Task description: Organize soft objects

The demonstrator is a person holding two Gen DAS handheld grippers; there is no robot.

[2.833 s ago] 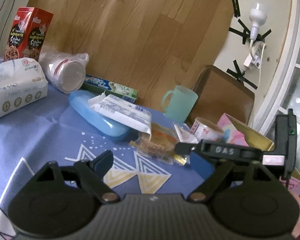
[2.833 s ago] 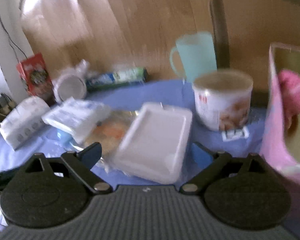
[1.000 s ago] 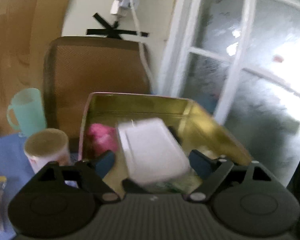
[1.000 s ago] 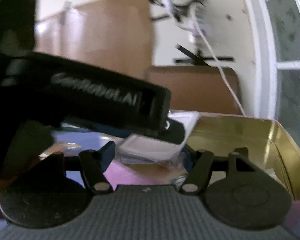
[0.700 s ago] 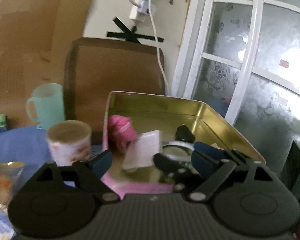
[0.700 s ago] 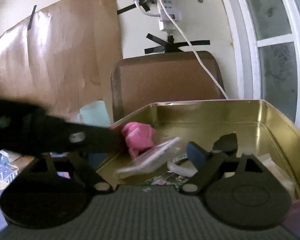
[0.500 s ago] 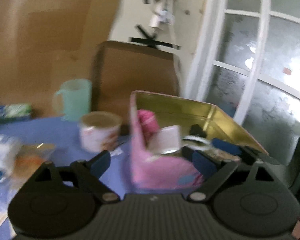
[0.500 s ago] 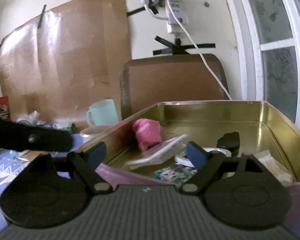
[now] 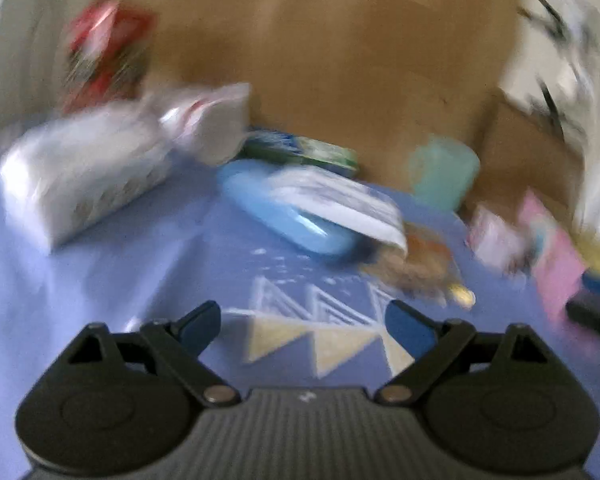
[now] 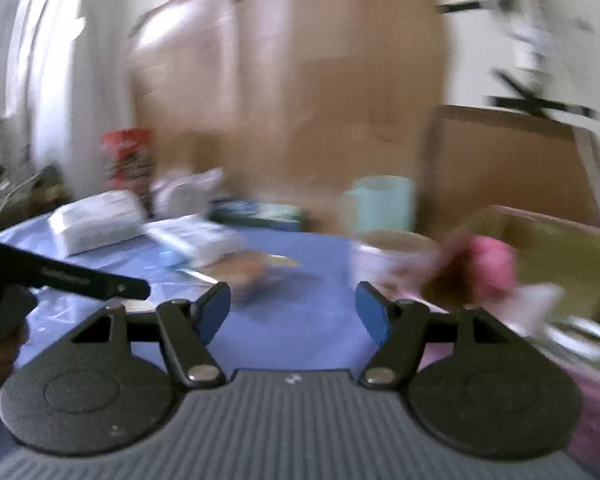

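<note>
Both views are motion-blurred. My left gripper (image 9: 303,326) is open and empty above the blue tablecloth (image 9: 120,264). Ahead of it lie a white wet-wipe pack (image 9: 339,204) on a blue case (image 9: 284,216), a snack packet (image 9: 415,264) and a large white tissue pack (image 9: 80,172). My right gripper (image 10: 294,308) is open and empty. To its right the pink tin box (image 10: 547,248) holds a pink soft roll (image 10: 493,260) and a white flat pack (image 10: 535,300). The left gripper's body (image 10: 60,276) shows at the left of the right wrist view.
A mint cup (image 9: 443,172), a printed paper cup (image 10: 395,256), a green toothpaste box (image 9: 300,148), a red cookie box (image 9: 104,48) and a bagged stack of cups (image 9: 208,120) stand along the wooden back panel. A brown chair back (image 10: 507,168) is behind the box.
The white flat pack was carried to the pink tin box and let go inside it. Both grippers have swung left, back toward the table; the left now faces the wipes and tissue pack.
</note>
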